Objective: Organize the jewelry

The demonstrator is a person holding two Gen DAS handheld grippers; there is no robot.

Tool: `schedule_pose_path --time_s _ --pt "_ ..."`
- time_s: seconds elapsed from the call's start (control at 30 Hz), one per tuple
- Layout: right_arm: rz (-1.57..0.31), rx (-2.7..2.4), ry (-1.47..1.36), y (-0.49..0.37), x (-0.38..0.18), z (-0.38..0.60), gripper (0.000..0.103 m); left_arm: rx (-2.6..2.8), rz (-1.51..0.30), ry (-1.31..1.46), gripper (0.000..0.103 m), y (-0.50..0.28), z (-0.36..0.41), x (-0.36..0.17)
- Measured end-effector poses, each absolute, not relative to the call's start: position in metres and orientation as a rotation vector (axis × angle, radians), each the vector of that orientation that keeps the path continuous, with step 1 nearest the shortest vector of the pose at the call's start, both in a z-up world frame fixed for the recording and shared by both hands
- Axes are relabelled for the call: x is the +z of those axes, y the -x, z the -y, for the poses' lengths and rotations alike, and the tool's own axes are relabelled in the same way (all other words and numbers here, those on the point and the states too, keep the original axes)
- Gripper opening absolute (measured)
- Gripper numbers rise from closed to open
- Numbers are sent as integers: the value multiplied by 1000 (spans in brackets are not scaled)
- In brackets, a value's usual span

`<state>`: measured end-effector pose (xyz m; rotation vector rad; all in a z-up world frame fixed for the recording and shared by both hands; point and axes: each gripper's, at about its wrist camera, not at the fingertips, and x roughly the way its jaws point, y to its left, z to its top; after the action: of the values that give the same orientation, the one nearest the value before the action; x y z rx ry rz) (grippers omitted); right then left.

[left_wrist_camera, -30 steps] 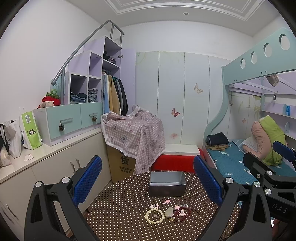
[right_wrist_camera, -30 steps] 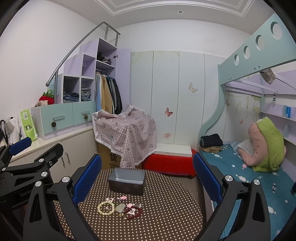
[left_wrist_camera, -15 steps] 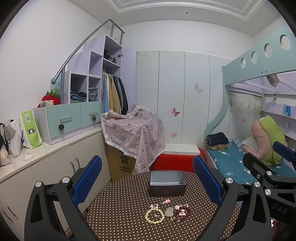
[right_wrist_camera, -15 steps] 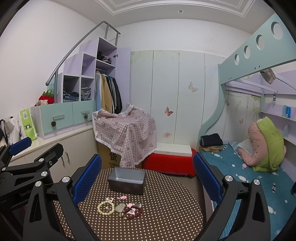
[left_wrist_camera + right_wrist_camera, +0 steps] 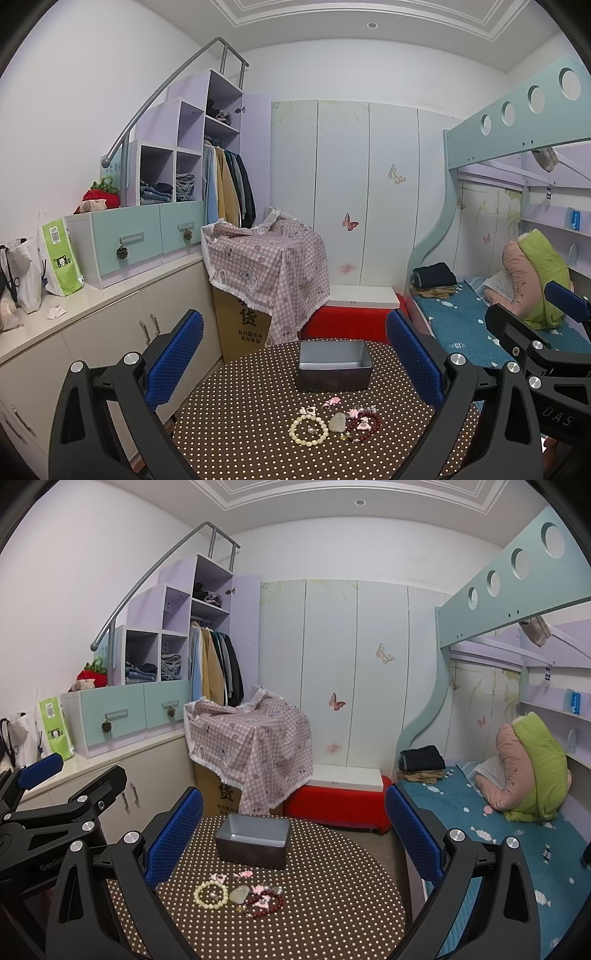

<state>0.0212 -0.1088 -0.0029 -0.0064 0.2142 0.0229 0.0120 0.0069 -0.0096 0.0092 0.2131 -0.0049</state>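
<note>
A round table with a brown polka-dot cloth [image 5: 240,435] [image 5: 332,904] holds an open grey metal box [image 5: 334,365] [image 5: 252,843] at its far side. In front of the box lie a cream bead bracelet [image 5: 308,431] [image 5: 211,894], a pale stone pendant [image 5: 337,422] [image 5: 239,893], a dark red bead bracelet [image 5: 365,424] [image 5: 266,904] and small pink pieces [image 5: 331,401] [image 5: 243,874]. My left gripper [image 5: 295,363] is open and empty, held above the table's near edge. My right gripper [image 5: 293,840] is open and empty, to the right of the left one.
A box draped with a pink checked cloth [image 5: 266,266] stands behind the table, with a red bench [image 5: 347,323] beside it. White cabinets with a counter [image 5: 74,314] run along the left. A bunk bed [image 5: 498,812] fills the right side.
</note>
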Motion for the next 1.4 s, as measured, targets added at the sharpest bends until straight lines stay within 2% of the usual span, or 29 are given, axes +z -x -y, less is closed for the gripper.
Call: schedule_pose_path --time_s 1.0,1.23,1.4 --pt "-291 34 12 -54 -19 112 95 -4 -288 -10 96 -50 -10 -28" --pt "-366 27 8 -82 -41 119 95 4 -390 13 96 -82 -25 -52" --pt "-472 11 6 -112 -75 129 95 60 -560 65 96 -123 -62 -96"
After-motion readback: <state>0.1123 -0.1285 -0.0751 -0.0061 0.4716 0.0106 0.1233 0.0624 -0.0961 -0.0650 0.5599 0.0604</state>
